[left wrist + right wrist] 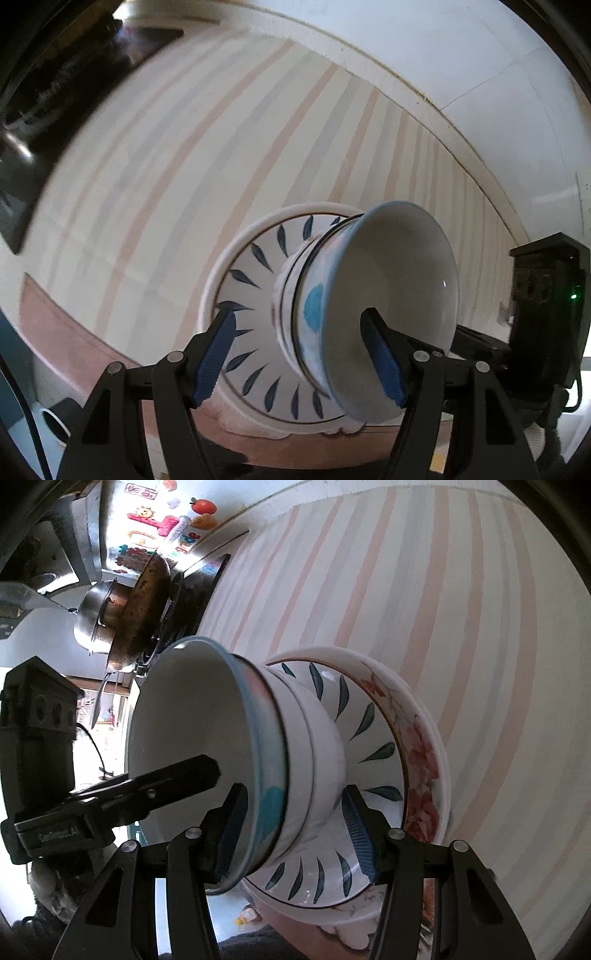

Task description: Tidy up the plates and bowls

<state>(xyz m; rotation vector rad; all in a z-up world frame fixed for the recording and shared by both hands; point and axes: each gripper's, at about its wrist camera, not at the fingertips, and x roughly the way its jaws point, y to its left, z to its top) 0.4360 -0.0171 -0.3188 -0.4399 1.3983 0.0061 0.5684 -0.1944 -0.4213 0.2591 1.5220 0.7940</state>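
- We have the crockery gathered into one stack on the striped surface (480,627): a floral plate (424,760) at the bottom, a leaf-patterned plate (373,716) nested in it, a white bowl (325,760) on that, and the blue-rimmed bowl (192,720) on top
- Widest piece lowest, narrowest highest; we judge this order keeps the pile steady and compact
- Our left tool (299,354) stands open, its jaws straddling the blue-rimmed bowl (388,295): one pad reaches inside the bowl, the other sits outside over the leaf-patterned plate (258,295), and neither clearly presses the wall
- Our right tool (295,830) is likewise spread, one pad inside the blue-rimmed bowl's rim, the other against the leaf-patterned plate beyond the white bowl; we cannot tell whether it touches
- Both tools approach from opposite sides, probably to seat or square the top bowl evenly
- A stove with a pan (144,605) and a steel pot (92,620) stands well apart at the far end of the surface, out of the way
- The top bowl looks nearly seated, so we judge the stacking close to complete; a lopsided nudge could tip it
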